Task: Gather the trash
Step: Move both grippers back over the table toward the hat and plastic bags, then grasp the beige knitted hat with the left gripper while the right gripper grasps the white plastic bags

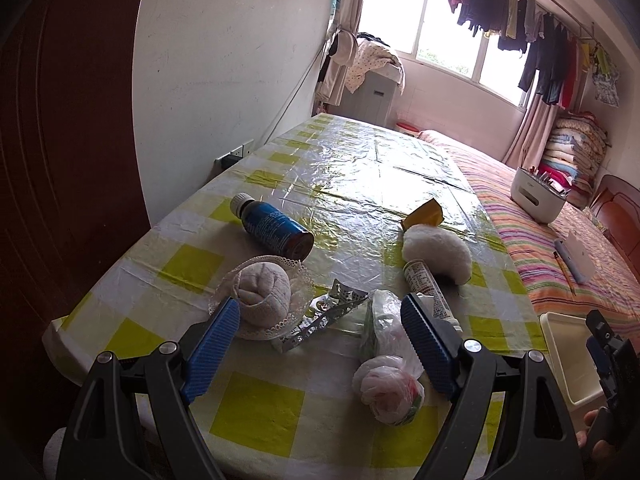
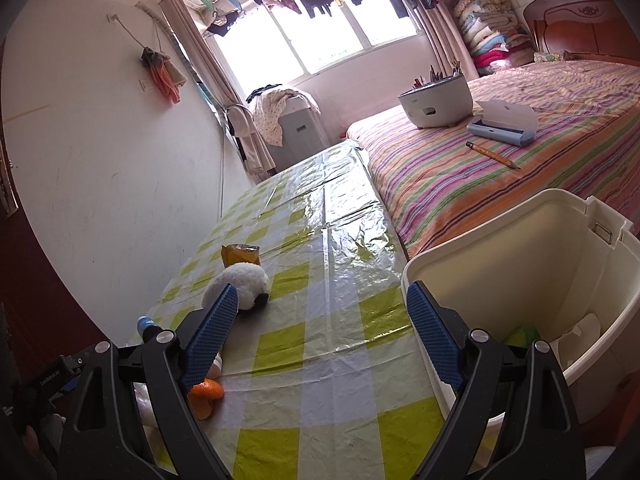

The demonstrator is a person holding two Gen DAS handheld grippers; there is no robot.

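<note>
Checked yellow-green plastic sheeting covers the table, on which trash and keepable things are mixed. Beside its right edge a cream bin is kept, presumably so scraps can be dropped straight in; something green lies inside. The left gripper is held with fingers apart above a crumpled plastic bag and a foil blister strip. The right gripper is likewise spread and empty, over the table beside the bin.
</note>
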